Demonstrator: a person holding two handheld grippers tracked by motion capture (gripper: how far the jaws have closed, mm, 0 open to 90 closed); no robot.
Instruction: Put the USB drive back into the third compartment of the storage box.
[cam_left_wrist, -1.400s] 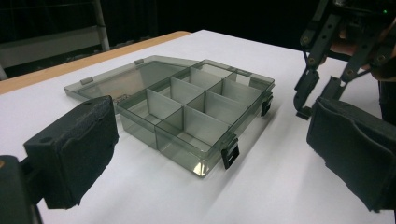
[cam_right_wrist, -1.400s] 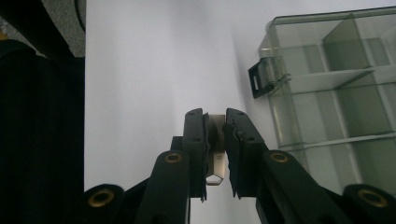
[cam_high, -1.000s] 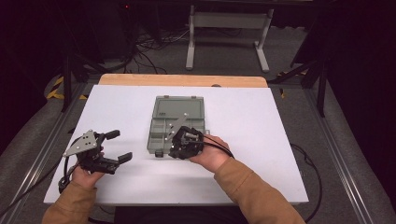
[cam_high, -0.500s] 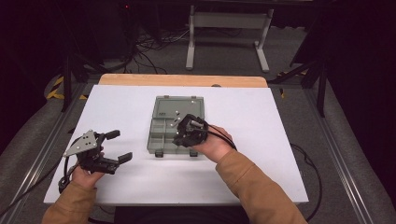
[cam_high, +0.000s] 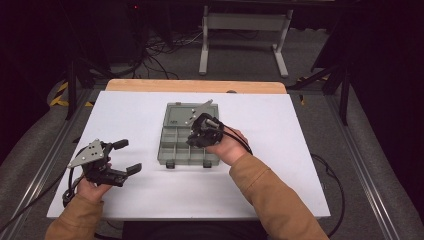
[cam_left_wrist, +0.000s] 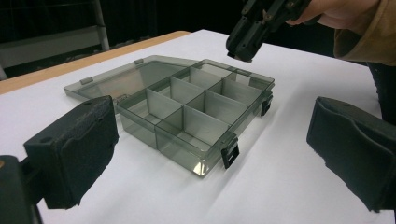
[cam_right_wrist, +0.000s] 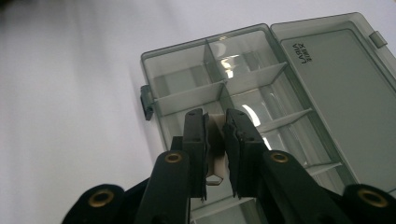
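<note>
A smoky grey clear compartment box (cam_high: 175, 147) lies open in the middle of the white table (cam_high: 280, 165), its lid (cam_high: 186, 114) flat on the far side. My right gripper (cam_high: 199, 136) hovers over the box's right compartments, shut on a small pale flat piece (cam_right_wrist: 215, 156) held upright between its pads. In the right gripper view the box (cam_right_wrist: 252, 74) lies just beyond the gripper (cam_right_wrist: 215, 135), its compartments bare. My left gripper (cam_high: 127, 156) rests at the table's near left, open with nothing in it. It faces the box (cam_left_wrist: 196, 109), with the right gripper (cam_left_wrist: 246, 41) above the far side.
A wooden strip (cam_high: 195, 86) edges the table's far side. Beyond it stand a metal stand (cam_high: 240, 30) and floor cables. Cables trail from both grippers. Bare white table lies left, right and in front of the box.
My right gripper has carried the pale piece away from the person, from the box's near edge to over its middle compartments. The left gripper has stayed where it was.
</note>
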